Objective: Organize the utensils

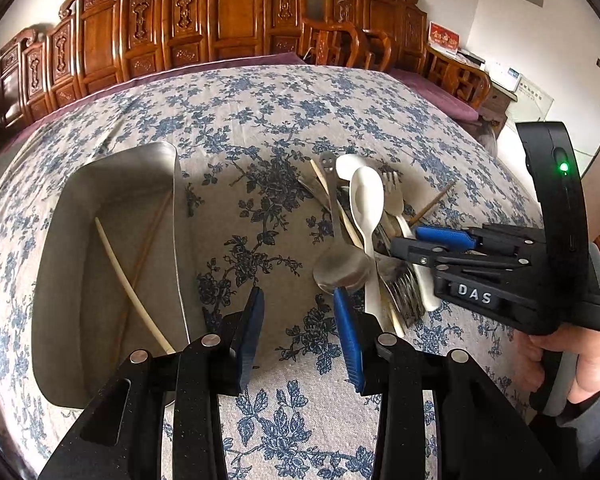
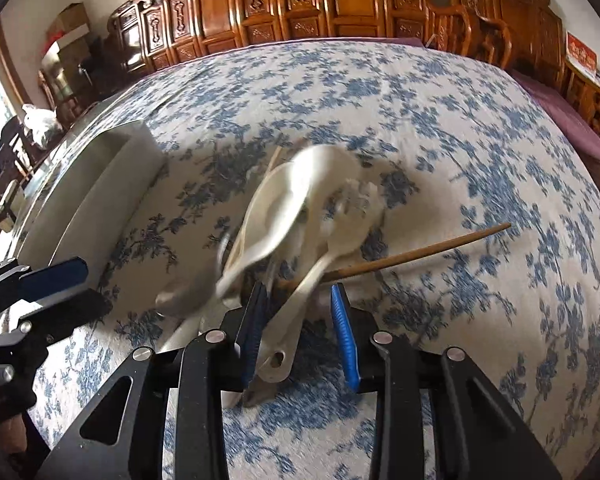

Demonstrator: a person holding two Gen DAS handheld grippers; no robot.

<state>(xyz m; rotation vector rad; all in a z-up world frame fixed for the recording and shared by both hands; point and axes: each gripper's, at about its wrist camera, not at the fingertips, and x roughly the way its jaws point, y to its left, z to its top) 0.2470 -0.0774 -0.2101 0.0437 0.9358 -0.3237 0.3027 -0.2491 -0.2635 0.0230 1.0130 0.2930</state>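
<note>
Right wrist view: right claw (image 2: 298, 330) stands spread, a white spoon (image 2: 284, 344) handle loose between its pads; nothing pinched. Left claw (image 1: 300, 328) hovers spread and empty over the desk (image 1: 260, 128). Beyond lies the tangled pile (image 1: 364, 232) of spoons, forks and chopsticks; the tray (image 1: 100, 184) holds two chopsticks. Risk: closing now may drag neighbouring pieces, or the smooth handle may slip sideways.
</note>
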